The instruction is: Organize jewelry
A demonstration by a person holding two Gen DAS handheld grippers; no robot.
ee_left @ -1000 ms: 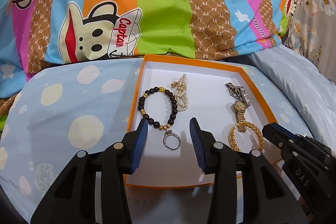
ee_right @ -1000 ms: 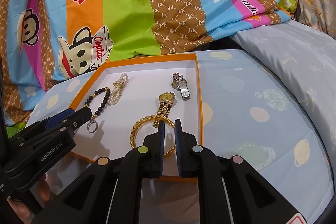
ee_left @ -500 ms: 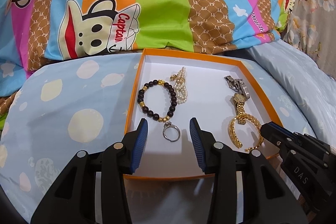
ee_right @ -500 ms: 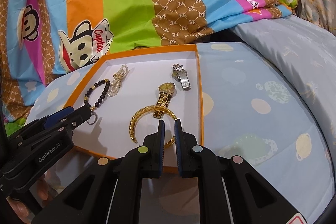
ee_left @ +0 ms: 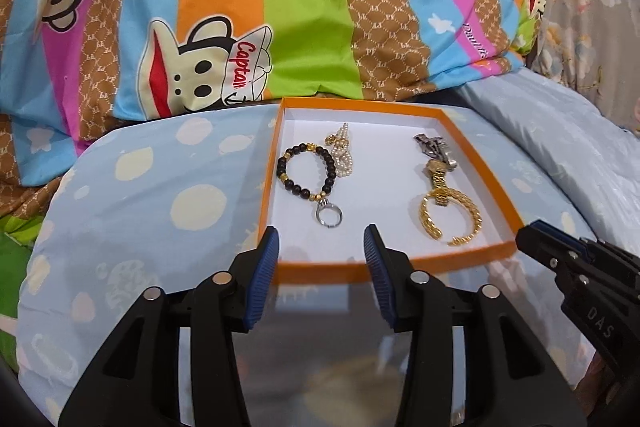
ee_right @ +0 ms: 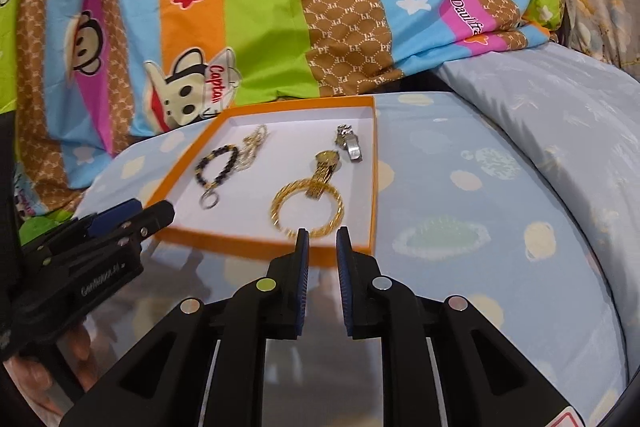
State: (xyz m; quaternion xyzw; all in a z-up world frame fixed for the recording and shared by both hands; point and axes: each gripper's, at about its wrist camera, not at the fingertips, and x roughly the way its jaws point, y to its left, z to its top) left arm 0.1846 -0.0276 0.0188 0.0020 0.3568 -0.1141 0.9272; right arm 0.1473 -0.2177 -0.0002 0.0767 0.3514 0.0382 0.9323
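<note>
An orange-rimmed white tray (ee_left: 396,261) (ee_right: 256,243) lies on the blue bedding. In it lie a dark bead bracelet (ee_left: 306,171) (ee_right: 218,165), a pearl bracelet (ee_left: 344,155), a silver ring (ee_left: 329,217) (ee_right: 209,200), a gold watch (ee_left: 438,175) (ee_right: 326,163), a gold chain bracelet (ee_left: 450,217) (ee_right: 306,209) and a silver clasp piece (ee_left: 434,147) (ee_right: 348,143). My left gripper (ee_left: 322,251) is open and empty at the tray's near edge, just short of the ring. My right gripper (ee_right: 322,247) has a narrow gap, empty, at the near edge by the gold bracelet.
A colourful cartoon-monkey quilt (ee_left: 304,7) is piled behind the tray. A light blue pillow (ee_right: 560,115) rises at the right. A hand (ee_right: 36,371) holds the left gripper at the lower left of the right wrist view.
Both grippers have drawn back toward me from over the tray to its near edge. The right gripper's fingers have opened slightly. The jewelry has not moved.
</note>
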